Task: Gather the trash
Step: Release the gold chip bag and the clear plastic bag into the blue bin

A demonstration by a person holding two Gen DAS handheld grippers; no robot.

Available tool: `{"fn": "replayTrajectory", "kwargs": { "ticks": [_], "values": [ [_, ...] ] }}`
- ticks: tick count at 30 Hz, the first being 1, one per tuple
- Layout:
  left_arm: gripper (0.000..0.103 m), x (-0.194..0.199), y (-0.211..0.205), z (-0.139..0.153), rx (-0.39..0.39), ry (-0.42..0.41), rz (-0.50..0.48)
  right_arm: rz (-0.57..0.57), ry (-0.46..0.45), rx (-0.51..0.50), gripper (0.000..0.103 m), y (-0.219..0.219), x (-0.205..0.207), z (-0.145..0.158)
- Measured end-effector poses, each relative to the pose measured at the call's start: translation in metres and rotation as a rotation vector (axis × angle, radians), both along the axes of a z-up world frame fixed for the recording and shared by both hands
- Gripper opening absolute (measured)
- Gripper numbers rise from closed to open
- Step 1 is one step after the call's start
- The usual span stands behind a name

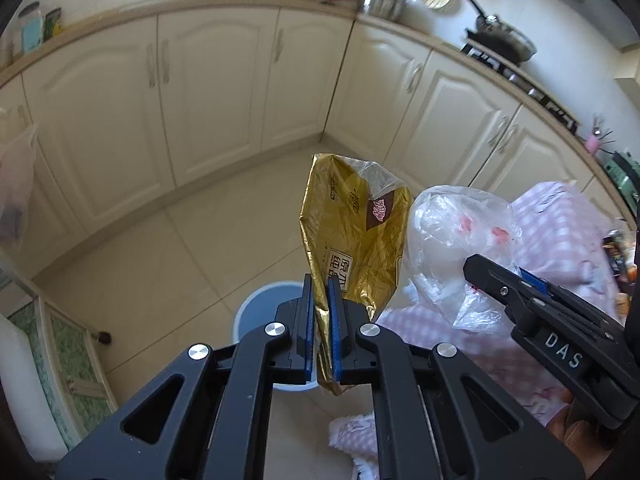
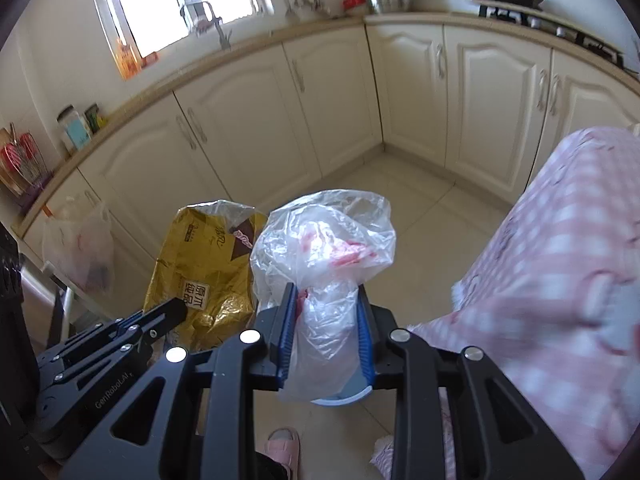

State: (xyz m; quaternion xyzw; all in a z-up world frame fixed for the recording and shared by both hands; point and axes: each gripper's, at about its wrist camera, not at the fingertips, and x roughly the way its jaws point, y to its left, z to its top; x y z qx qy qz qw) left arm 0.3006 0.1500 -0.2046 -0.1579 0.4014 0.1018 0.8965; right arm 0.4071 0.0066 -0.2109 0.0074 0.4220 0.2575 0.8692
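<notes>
My left gripper [image 1: 320, 280] is shut on a gold foil snack wrapper [image 1: 352, 232], held upright above a pale blue trash bin [image 1: 256, 312] on the floor. My right gripper [image 2: 326, 292] is shut on a crumpled clear plastic bag [image 2: 324, 240] with pink bits inside, held just right of the wrapper [image 2: 204, 268]. The bin's rim [image 2: 340, 400] shows under the bag in the right wrist view. The right gripper [image 1: 520, 292] and bag [image 1: 452, 240] show at right in the left wrist view; the left gripper [image 2: 160, 320] shows at lower left in the right wrist view.
Cream kitchen cabinets [image 1: 208, 92] line the far walls over a tiled floor [image 1: 160, 264]. A pink checked cloth [image 2: 560, 280] covers a table at right. A plastic bag [image 2: 80, 248] hangs at left. A pink slipper [image 2: 280, 448] is on the floor below.
</notes>
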Motion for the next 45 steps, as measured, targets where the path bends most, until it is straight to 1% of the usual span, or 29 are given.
{"fn": "replayTrajectory", "kwargs": {
  "ticks": [2, 6, 9, 10, 11, 12, 13, 14, 15, 16, 19, 23, 29, 32, 34, 36, 38, 45],
  "values": [
    [0.006, 0.012, 0.009, -0.016, -0.004, 0.039, 0.009, 0.005, 0.03, -0.012, 0.027, 0.013, 0.01, -0.018],
    [0.006, 0.029, 0.014, -0.039, -0.017, 0.079, 0.008, -0.015, 0.059, -0.045, 0.027, 0.028, 0.023, -0.045],
    [0.006, 0.039, 0.017, -0.049, -0.012, 0.094, 0.011, -0.046, 0.067, -0.052, 0.027, 0.031, 0.032, -0.059],
    [0.009, 0.044, 0.019, -0.05, -0.017, 0.091, 0.016, -0.058, 0.068, -0.052, 0.027, 0.032, 0.035, -0.063],
    [0.009, 0.045, 0.021, -0.052, -0.026, 0.087, 0.017, -0.068, 0.066, -0.05, 0.027, 0.03, 0.033, -0.066],
    [0.018, 0.048, 0.021, -0.054, -0.031, 0.089, 0.016, -0.075, 0.066, -0.048, 0.027, 0.029, 0.034, -0.069],
    [0.03, 0.051, 0.02, -0.057, -0.028, 0.095, 0.012, -0.077, 0.07, -0.046, 0.027, 0.03, 0.036, -0.071],
    [0.036, 0.052, 0.019, -0.058, -0.012, 0.101, 0.016, -0.076, 0.077, -0.044, 0.027, 0.032, 0.037, -0.074],
    [0.045, 0.053, 0.02, -0.06, 0.001, 0.105, 0.023, -0.076, 0.081, -0.043, 0.027, 0.032, 0.038, -0.076],
    [0.049, 0.053, 0.021, -0.061, 0.006, 0.108, 0.032, -0.074, 0.086, -0.043, 0.027, 0.03, 0.039, -0.079],
    [0.052, 0.05, 0.026, -0.066, -0.016, 0.116, 0.053, -0.072, 0.103, -0.046, 0.027, 0.03, 0.041, -0.086],
    [0.054, 0.044, 0.031, -0.068, -0.019, 0.119, 0.065, -0.061, 0.126, -0.043, 0.027, 0.033, 0.04, -0.094],
    [0.057, 0.038, 0.034, -0.063, -0.025, 0.106, 0.075, -0.04, 0.137, -0.035, 0.029, 0.043, 0.037, -0.095],
    [0.058, 0.036, 0.036, -0.057, -0.028, 0.092, 0.088, -0.027, 0.138, -0.014, 0.03, 0.05, 0.038, -0.093],
    [0.058, 0.035, 0.037, -0.052, -0.028, 0.079, 0.1, -0.023, 0.132, 0.017, 0.034, 0.053, 0.04, -0.09],
    [0.058, 0.032, 0.038, -0.046, -0.026, 0.064, 0.11, -0.024, 0.122, 0.033, 0.046, 0.058, 0.042, -0.087],
    [0.058, 0.03, 0.039, -0.04, -0.023, 0.049, 0.117, -0.031, 0.104, 0.04, 0.049, 0.058, 0.042, -0.081],
    [0.059, 0.018, 0.031, -0.013, -0.018, -0.001, 0.103, -0.053, 0.053, 0.05, 0.051, 0.04, 0.03, -0.051]
  ]
}}
